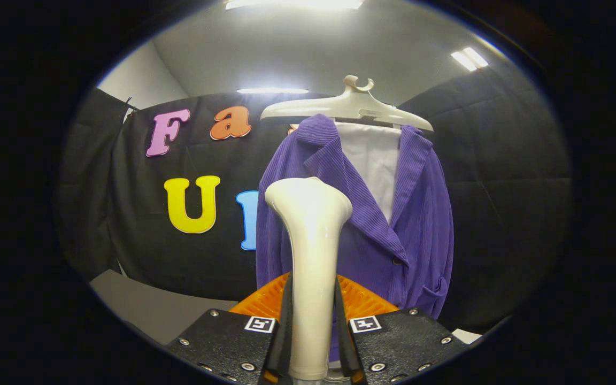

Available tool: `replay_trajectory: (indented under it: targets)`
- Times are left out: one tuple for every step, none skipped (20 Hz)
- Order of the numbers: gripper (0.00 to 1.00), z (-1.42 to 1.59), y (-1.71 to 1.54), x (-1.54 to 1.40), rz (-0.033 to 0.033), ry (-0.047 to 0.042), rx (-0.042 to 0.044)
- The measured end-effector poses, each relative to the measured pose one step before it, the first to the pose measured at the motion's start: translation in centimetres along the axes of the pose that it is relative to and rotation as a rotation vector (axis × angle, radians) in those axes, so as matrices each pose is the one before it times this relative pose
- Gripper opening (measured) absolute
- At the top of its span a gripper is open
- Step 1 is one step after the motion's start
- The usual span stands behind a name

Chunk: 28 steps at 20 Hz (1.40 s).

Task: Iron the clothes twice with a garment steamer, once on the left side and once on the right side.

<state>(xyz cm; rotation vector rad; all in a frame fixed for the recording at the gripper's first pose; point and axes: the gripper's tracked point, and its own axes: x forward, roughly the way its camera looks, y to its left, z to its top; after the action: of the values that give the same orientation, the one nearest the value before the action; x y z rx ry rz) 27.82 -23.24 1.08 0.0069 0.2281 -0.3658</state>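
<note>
A cream garment steamer (310,251) stands upright between my fingers, and my gripper (312,321) is shut on its handle. Its wide head rises just ahead of the fingers and points toward the left front of a purple ribbed jacket (393,214). The jacket hangs on a cream hanger (348,107), with a white panel (375,160) showing between its lapels. The steamer head covers part of the jacket's left side; I cannot tell whether it touches the cloth.
An orange ridged object (364,302) sits just beyond the fingers, below the jacket's hem. A grey surface (147,310) lies low to the left. Black cloth walls close the booth behind and on both sides of the jacket.
</note>
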Motion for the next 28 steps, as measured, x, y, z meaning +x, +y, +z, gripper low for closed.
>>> replay_trajectory:
  targets:
    - [0.36, -0.677, -0.145, -0.143, -0.00239, 0.00699, 0.00117]
    - [0.36, -0.676, -0.449, -0.209, -0.00264, 0.00829, 0.00076]
    - [0.36, -0.693, -0.283, -0.203, -0.00185, 0.00669, 0.00075]
    - [0.36, -0.807, -0.226, -0.141, -0.00299, 0.01006, 0.00061]
    - [0.36, -0.764, -0.360, -0.191, -0.00577, 0.00831, -0.00042]
    - [0.36, -0.868, -0.258, -0.043, -0.00587, 0.01312, 0.00127]
    - [0.36, -0.763, -0.361, -0.168, -0.00318, 0.01055, 0.00156]
    - [0.36, -0.804, -0.159, -0.078, -0.00083, 0.00923, 0.00611]
    - [0.36, -0.888, -0.037, -0.205, 0.00084, 0.01017, 0.00536]
    - [0.36, -0.750, -0.086, -0.058, 0.00032, 0.00784, 0.00050]
    - [0.36, -0.827, -0.131, -0.145, -0.00023, 0.01225, -0.00318]
    - [0.36, -0.903, -0.208, -0.327, 0.00245, 0.01470, -0.00522]
    - [0.36, -0.932, -0.042, -0.258, 0.00433, 0.01659, -0.00098]
    - [0.36, -1.074, -0.282, -0.347, 0.00634, 0.01396, 0.00113]
    - [0.36, -0.991, -0.047, -0.263, 0.00581, 0.01395, 0.00146]
    - [0.36, -1.039, -0.261, -0.206, 0.00392, 0.01607, -0.00246]
    - [0.36, -1.091, -0.250, -0.155, 0.00046, 0.01724, -0.00493]
    - [0.36, -1.241, -0.350, -0.132, 0.00021, 0.01824, -0.00320]
    - [0.36, -1.165, -0.239, -0.109, 0.00094, 0.01627, -0.00231]
    - [0.36, -1.021, 0.031, 0.006, 0.00448, 0.01807, -0.00103]
    - [0.36, -0.979, -0.020, 0.041, 0.00356, 0.01841, 0.00104]
    - [0.36, -0.961, 0.019, 0.171, 0.00129, 0.01728, 0.00160]
    - [0.36, -0.865, 0.035, 0.250, -0.00026, 0.01802, 0.00072]
    - [0.36, -1.004, -0.122, 0.215, -0.00174, 0.01848, -0.00033]
    - [0.36, -1.012, -0.057, 0.242, -0.00154, 0.01946, -0.00358]
    - [0.36, -1.164, -0.065, 0.247, -0.00235, 0.02142, -0.00168]
    - [0.36, -1.150, -0.025, 0.343, -0.00139, 0.02133, -0.00172]
    - [0.36, -0.883, 0.058, 0.364, -0.00193, 0.02352, 0.00030]
